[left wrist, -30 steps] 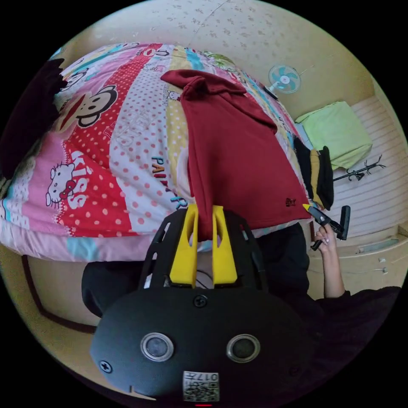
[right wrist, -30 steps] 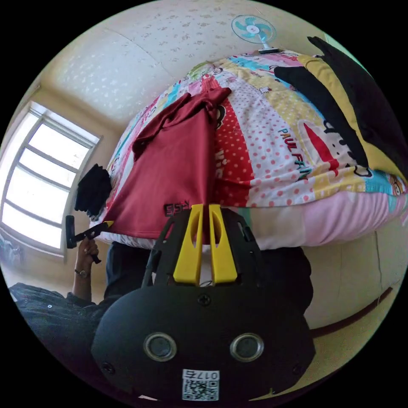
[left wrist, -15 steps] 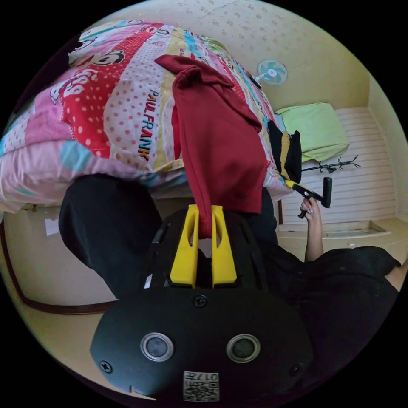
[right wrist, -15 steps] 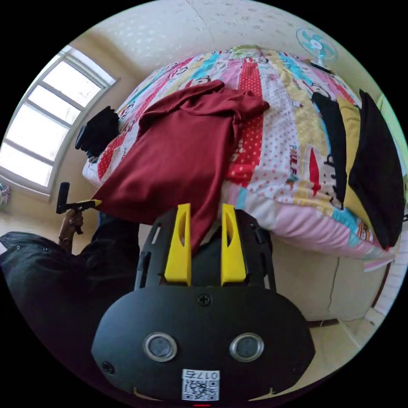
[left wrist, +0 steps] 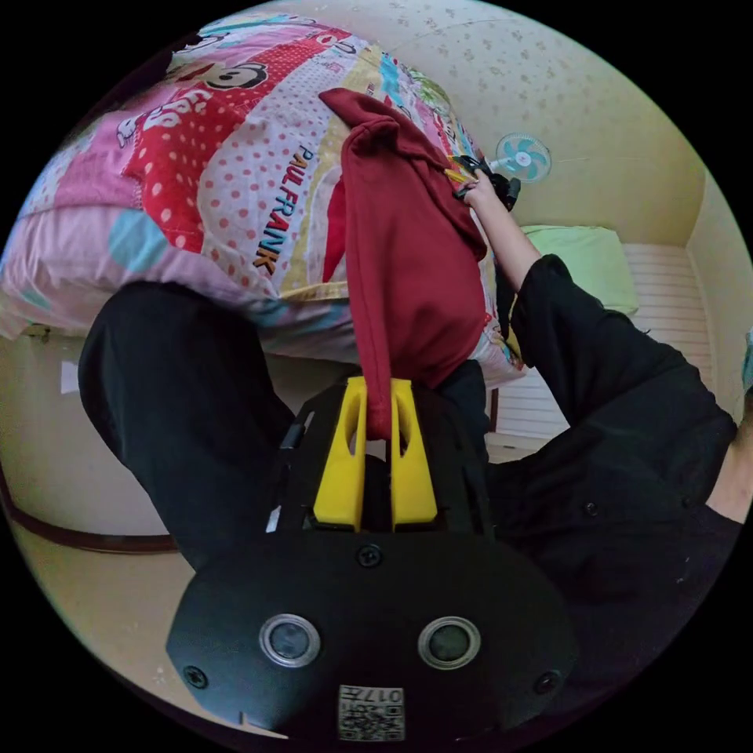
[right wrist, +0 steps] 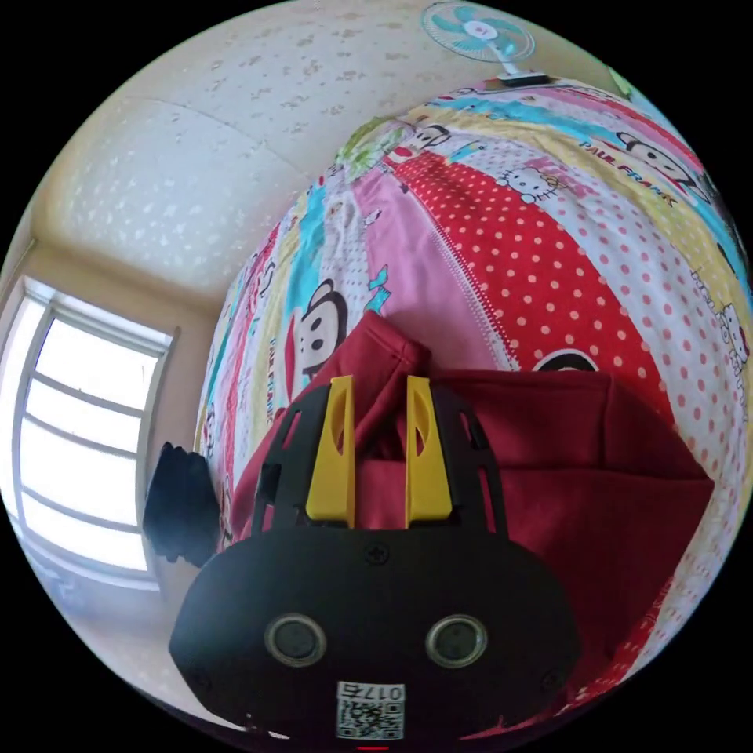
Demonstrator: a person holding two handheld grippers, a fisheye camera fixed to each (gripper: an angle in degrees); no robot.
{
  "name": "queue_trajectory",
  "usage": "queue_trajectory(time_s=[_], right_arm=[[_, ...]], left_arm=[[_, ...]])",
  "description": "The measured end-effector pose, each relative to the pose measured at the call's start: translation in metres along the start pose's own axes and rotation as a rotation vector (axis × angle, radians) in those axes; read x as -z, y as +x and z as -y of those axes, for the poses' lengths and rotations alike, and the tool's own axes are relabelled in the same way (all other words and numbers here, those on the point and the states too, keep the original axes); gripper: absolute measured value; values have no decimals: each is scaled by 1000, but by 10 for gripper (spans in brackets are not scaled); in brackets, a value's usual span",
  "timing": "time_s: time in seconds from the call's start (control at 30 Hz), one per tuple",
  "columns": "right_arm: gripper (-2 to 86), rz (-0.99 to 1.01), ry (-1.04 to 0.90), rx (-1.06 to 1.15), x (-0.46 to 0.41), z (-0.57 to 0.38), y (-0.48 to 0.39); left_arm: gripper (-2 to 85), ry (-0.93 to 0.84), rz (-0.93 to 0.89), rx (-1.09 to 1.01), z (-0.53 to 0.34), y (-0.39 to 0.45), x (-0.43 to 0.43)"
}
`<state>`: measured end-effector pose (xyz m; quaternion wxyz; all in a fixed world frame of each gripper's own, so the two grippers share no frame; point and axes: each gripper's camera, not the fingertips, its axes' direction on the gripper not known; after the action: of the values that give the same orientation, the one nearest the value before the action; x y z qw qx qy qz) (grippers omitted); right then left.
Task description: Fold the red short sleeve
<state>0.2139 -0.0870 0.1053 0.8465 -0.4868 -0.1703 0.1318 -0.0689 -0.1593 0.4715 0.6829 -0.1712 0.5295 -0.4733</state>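
Note:
The red short-sleeve shirt (left wrist: 408, 259) lies on the patterned bed cover and hangs over the bed's edge. My left gripper (left wrist: 379, 392) is shut on its hem corner, the cloth pinched between both yellow jaws. In the left gripper view the right gripper (left wrist: 463, 176) reaches over the shirt's far shoulder end, held by a person's hand. In the right gripper view my right gripper (right wrist: 378, 392) stands open just above the shirt (right wrist: 565, 478), its jaws either side of a bunched sleeve or collar fold (right wrist: 376, 361). Nothing is pinched there.
The bed cover (left wrist: 220, 157) is bright with cartoon prints. A person's black sleeve (left wrist: 612, 369) and dark trouser leg (left wrist: 172, 392) stand by the bed. A fan (right wrist: 478, 31) sits beyond the bed, a window (right wrist: 78, 439) and a dark garment pile (right wrist: 176, 502) to one side.
The right gripper, open after letting go of the hem, has travelled up to the shirt's shoulder end. The left gripper keeps its hold on the hem corner.

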Motion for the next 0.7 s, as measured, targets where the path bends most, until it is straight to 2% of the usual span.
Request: queue_trajectory(time_s=[0.13, 0.23, 0.3, 0.43, 0.53, 0.6, 0.7], right_arm=[[84, 0, 0, -118, -17, 1, -1], [45, -91, -20, -121, -16, 0, -6], [30, -84, -22, -64, -13, -1, -12], [25, -59, 94, 53, 14, -10, -23], [59, -84, 162, 123, 22, -5, -28], [91, -118, 132, 165, 13, 5, -31], [91, -279, -70, 220, -26, 24, -35]], left_arm=[[51, -19, -19, 8, 7, -4, 1], [51, -52, -10, -11, 14, -6, -4], [51, -52, -1, -16, 15, -8, -6], [51, -26, -23, -6, 7, -13, -6], [51, -16, -36, 3, 3, -18, -5], [51, -11, -40, 5, 2, -18, -5], [51, -15, -24, 1, 1, -18, -7]])
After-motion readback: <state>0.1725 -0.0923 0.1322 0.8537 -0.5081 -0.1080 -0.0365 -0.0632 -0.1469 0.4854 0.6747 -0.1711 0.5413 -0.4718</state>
